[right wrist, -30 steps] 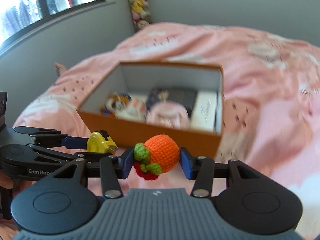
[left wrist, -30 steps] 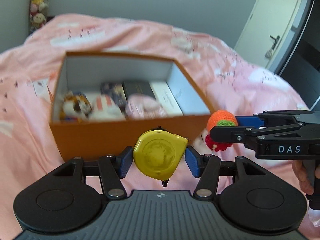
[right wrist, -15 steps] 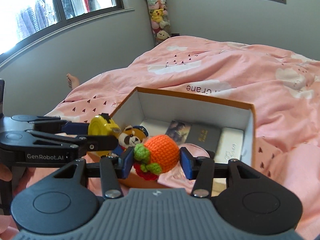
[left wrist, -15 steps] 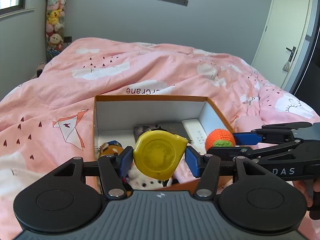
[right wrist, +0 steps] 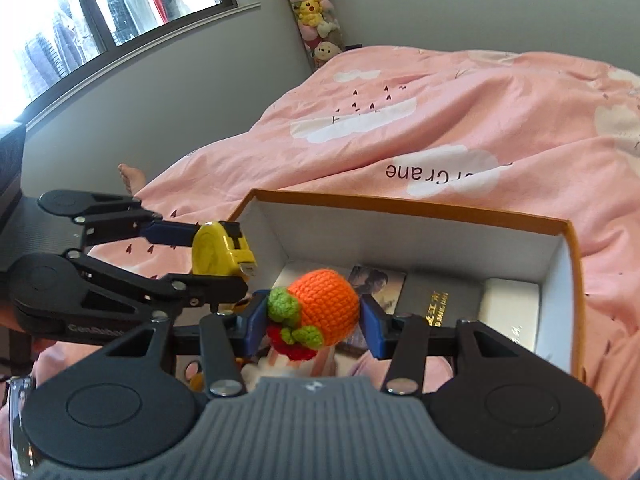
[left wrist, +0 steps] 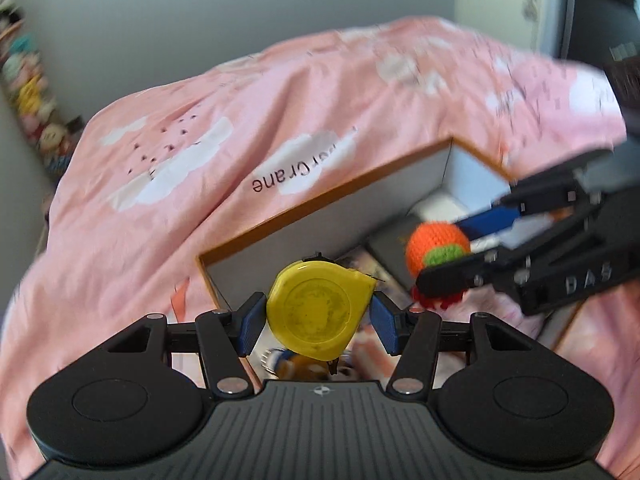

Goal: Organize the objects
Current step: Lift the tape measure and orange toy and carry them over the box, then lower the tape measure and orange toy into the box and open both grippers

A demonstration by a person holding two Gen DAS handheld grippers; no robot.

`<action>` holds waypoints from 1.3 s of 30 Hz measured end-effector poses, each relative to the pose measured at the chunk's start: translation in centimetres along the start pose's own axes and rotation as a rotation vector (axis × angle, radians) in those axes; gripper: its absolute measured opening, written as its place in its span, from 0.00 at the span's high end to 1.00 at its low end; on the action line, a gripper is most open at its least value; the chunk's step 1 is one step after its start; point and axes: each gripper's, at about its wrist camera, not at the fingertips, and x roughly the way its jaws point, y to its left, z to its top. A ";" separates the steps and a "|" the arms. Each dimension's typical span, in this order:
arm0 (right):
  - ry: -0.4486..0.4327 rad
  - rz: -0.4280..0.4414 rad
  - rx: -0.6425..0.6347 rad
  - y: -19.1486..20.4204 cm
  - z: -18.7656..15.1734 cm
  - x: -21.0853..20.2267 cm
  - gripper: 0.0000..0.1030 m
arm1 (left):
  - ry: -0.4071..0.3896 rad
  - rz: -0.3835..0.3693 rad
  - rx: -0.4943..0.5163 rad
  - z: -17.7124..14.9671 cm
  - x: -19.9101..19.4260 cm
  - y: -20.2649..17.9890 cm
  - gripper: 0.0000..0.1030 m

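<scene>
My left gripper (left wrist: 318, 316) is shut on a yellow tape measure (left wrist: 320, 310) and hangs over the left end of an orange box (left wrist: 320, 204) with white inner walls. The right gripper (right wrist: 312, 316) is shut on an orange crocheted fruit (right wrist: 324, 306) with green leaves and a red bit beneath, above the box's (right wrist: 400, 204) middle. In the right wrist view the left gripper (right wrist: 218, 254) and its tape measure (right wrist: 220, 248) sit at the box's left rim. The crocheted fruit (left wrist: 436, 246) shows at the right of the left wrist view.
Inside the box lie dark books (right wrist: 440, 300), a white case (right wrist: 508, 312) and soft toys, partly hidden by the grippers. The box rests on a pink quilt (right wrist: 440, 112). Plush toys (right wrist: 312, 12) hang in the far corner by a window (right wrist: 100, 12). A bare foot (right wrist: 130, 172) shows left.
Both grippers have moved forward from in front of the box to above its inside, each keeping its grip. The left wrist view has rolled, so the box now looks tilted.
</scene>
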 end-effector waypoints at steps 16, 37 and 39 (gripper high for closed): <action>0.069 0.066 0.161 -3.9 2.1 6.1 0.50 | 0.303 0.043 0.348 0.7 8.7 -1.2 0.37; 0.133 0.038 0.219 -3.6 2.4 10.3 0.50 | 0.116 0.047 0.178 -0.9 4.1 0.9 0.32; 0.133 0.056 0.226 -3.6 2.4 10.4 0.50 | 0.063 0.034 0.104 -1.2 2.5 1.7 0.32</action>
